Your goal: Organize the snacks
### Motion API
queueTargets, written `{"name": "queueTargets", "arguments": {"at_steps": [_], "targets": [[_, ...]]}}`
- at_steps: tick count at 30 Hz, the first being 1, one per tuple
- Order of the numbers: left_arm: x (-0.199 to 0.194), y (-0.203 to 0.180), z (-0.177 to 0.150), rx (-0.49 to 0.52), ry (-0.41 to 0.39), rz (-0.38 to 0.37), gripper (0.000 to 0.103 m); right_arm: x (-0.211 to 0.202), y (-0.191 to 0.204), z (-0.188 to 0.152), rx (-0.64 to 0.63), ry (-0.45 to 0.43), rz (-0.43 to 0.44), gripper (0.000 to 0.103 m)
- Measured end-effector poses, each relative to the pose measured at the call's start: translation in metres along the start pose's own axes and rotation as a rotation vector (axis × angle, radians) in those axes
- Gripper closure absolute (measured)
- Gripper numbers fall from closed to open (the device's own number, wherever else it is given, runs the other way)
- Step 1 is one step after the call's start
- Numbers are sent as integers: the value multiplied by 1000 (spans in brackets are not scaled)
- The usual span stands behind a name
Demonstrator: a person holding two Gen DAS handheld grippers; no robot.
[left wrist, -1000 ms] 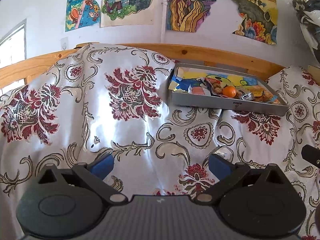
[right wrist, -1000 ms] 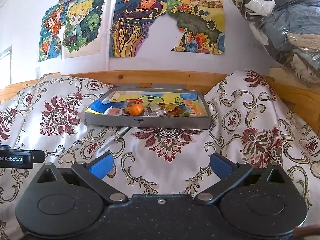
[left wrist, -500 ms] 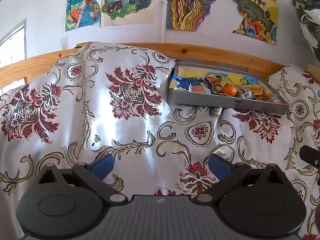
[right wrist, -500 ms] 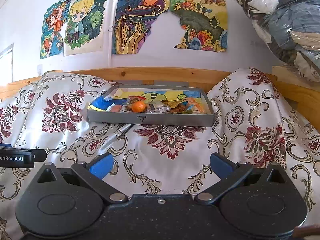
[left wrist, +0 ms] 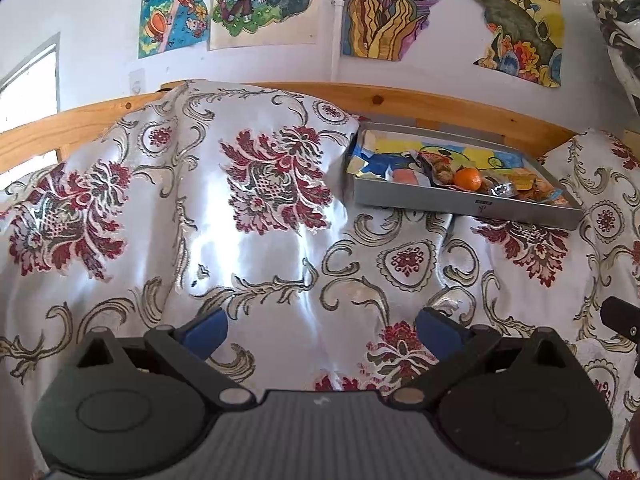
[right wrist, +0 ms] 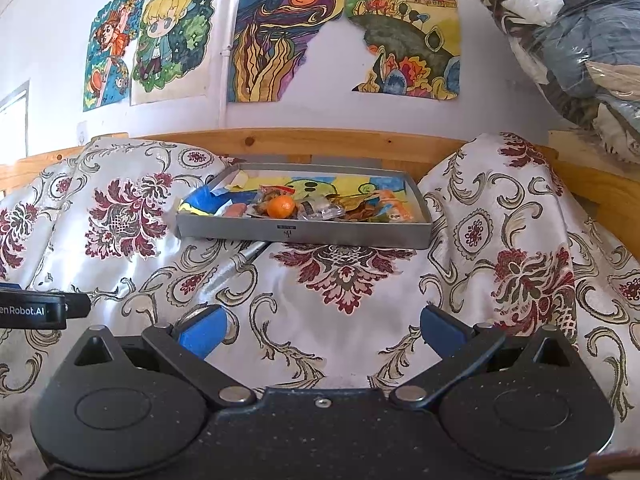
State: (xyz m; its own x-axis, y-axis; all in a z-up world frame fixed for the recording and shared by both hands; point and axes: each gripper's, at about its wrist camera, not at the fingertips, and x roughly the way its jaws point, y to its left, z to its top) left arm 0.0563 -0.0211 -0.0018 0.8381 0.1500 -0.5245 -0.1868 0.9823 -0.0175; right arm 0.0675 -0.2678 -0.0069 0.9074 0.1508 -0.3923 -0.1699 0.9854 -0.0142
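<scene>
Left gripper [left wrist: 320,330]: jaws spread wide, nothing between the blue pads, hanging over the patterned cloth [left wrist: 256,256] near the camera.
Right gripper [right wrist: 320,330]: also spread wide and empty, over the same cloth.
Tray [right wrist: 304,236]: shallow grey box resting on the cloth at the far side, just before the wooden rail [right wrist: 320,144]; straight ahead of the right gripper, far and to the right of the left gripper, well apart from both.
Snacks: an orange fruit [right wrist: 281,207] sits near the tray's middle, touching crinkled clear wrappers [right wrist: 322,208] on its right; a pink packet [left wrist: 404,176] lies to its left; other packets at the tray's right end are too small to tell apart.
Tray floor: covered by a bright blue and yellow printed sheet.
Wall: coloured drawings [right wrist: 288,36] hang above the rail.
</scene>
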Motion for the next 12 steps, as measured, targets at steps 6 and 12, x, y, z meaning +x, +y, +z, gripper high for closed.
{"name": "queueTargets", "arguments": {"at_steps": [6,12], "targets": [[-3,-5,4,48,-2,-14,1,1,0,-1,-7,7,4,1],[-4,-8,3,72,-12,-15,1,2,1,-1,-13,12,6,1]]}}
